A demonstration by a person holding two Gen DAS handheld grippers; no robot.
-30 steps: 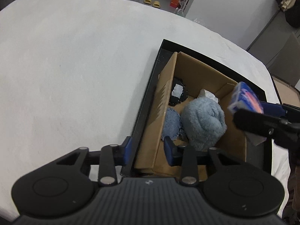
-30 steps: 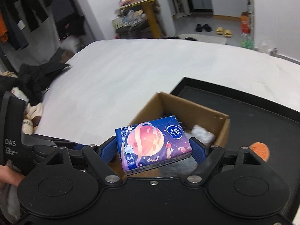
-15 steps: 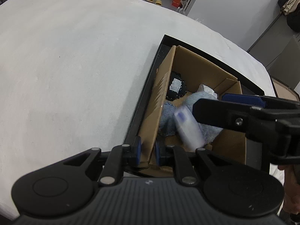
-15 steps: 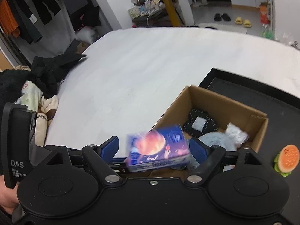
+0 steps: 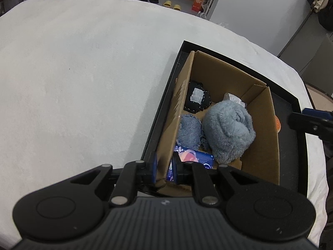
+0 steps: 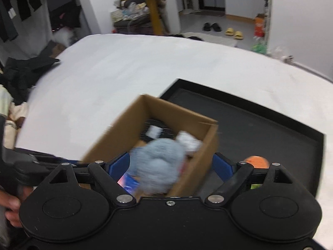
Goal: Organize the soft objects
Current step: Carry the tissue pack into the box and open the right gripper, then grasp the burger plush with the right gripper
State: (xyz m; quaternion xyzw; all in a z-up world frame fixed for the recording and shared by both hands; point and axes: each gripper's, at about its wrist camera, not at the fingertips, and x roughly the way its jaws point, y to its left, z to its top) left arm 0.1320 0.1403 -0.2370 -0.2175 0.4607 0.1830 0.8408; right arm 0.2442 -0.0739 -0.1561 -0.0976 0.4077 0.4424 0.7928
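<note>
A brown cardboard box (image 5: pixel 260 125) stands in a black tray (image 5: pixel 291 141) on a white bed. Inside lie a fluffy grey-blue plush (image 5: pixel 228 129), a denim piece (image 5: pixel 189 133), a black pad with a white patch (image 5: pixel 196 102), a white crumpled item (image 5: pixel 233 99) and the purple tissue pack (image 5: pixel 193 158). My left gripper (image 5: pixel 164 168) is shut on the box's near left wall. My right gripper (image 6: pixel 171 164) is open and empty above the box (image 6: pixel 199 125); the plush (image 6: pixel 158 160) and tissue pack (image 6: pixel 128 182) show blurred below it.
An orange burger toy (image 6: pixel 256 161) lies in the tray (image 6: pixel 270 125) right of the box. Dark clothes (image 6: pixel 22 70) are piled beyond the bed's left edge. White bedding (image 5: pixel 83 93) spreads left of the tray.
My right gripper opened and dropped the tissue pack into the box, then drew back to the right. My left gripper closed on the box wall.
</note>
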